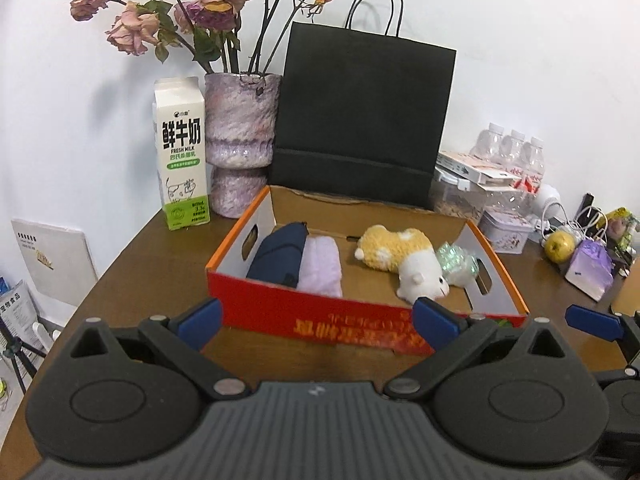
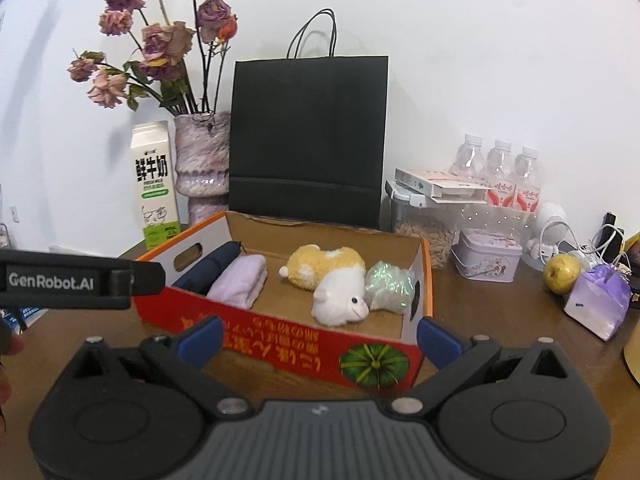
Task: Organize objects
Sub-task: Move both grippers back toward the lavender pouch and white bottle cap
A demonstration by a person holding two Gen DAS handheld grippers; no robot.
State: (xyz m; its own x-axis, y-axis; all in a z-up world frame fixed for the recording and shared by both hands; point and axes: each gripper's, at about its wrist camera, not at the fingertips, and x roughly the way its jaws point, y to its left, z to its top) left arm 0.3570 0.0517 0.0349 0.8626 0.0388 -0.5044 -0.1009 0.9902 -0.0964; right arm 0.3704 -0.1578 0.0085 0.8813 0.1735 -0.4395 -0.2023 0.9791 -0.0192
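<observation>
Where legible: milk carton [image 1: 182,156] "FRESH MILK", left gripper [image 2: 80,282] "GenRobot.AI".

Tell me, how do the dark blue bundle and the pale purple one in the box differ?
The dark blue bundle is smooth fabric with a cord loop at its far end; the pale purple bundle looks fluffy, like a folded towel. The blue one lies next to the box's left wall, with the purple one on its inner side. The blue one reaches further back. Both lie lengthwise, side by side and touching.
</observation>
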